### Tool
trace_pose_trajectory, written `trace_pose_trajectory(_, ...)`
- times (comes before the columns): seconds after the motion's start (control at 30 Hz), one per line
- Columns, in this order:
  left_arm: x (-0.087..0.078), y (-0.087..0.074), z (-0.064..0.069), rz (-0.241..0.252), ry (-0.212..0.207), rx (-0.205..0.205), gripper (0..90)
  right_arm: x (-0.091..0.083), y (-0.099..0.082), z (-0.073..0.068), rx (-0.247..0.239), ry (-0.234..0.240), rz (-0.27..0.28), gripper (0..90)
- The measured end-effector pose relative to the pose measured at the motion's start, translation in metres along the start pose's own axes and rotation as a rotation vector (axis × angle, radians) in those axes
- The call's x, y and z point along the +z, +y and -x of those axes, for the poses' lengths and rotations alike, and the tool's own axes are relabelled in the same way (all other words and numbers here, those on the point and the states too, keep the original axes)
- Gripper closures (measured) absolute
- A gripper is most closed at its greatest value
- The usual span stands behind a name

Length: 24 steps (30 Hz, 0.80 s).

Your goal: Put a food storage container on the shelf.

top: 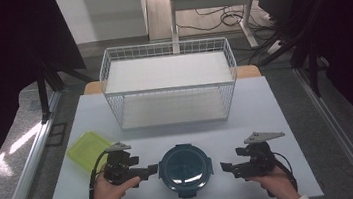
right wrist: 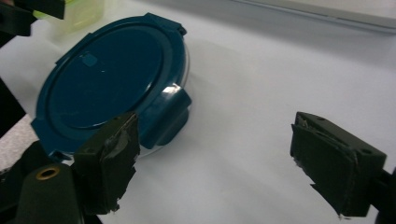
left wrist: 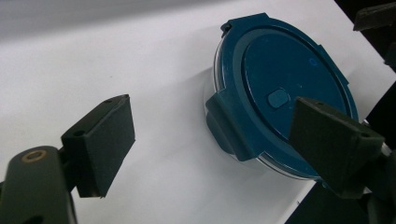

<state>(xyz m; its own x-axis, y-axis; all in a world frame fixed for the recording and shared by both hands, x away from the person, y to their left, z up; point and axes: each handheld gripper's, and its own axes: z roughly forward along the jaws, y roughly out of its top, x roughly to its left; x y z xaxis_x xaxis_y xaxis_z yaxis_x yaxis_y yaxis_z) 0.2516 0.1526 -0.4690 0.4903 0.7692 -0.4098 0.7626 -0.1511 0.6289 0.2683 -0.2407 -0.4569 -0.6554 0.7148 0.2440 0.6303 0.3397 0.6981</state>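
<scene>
Your round container [top: 185, 166] with the dark blue clip lid sits on the white desk [top: 267, 114] near its front edge, between your two hands. Your left tongs [top: 153, 169] stand wide open just beside its left side, with nothing between the jaws. Your right tongs [top: 225, 167] are wide open too, near its right side and holding nothing. A yellow-green tub [top: 85, 148] lies behind your left hand [top: 106, 195], and a white wire basket [top: 170, 82] stands at the back.
</scene>
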Motion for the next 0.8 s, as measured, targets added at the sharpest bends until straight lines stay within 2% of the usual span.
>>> trace_pose_trajectory(0.33,0.011,0.001,0.003,-0.026,-0.055,-0.037,9.5,0.012,0.004,-0.007,0.061,0.092,-0.026,12.1)
trace_pose_trajectory(0.47,0.014,0.001,0.004,-0.032,-0.066,-0.045,8.5,0.018,0.007,-0.011,0.079,0.111,-0.04,11.4)
trace_pose_trajectory(0.8,0.028,0.004,0.003,-0.053,-0.107,-0.096,7.3,0.034,0.012,-0.016,0.145,0.14,-0.066,10.3)
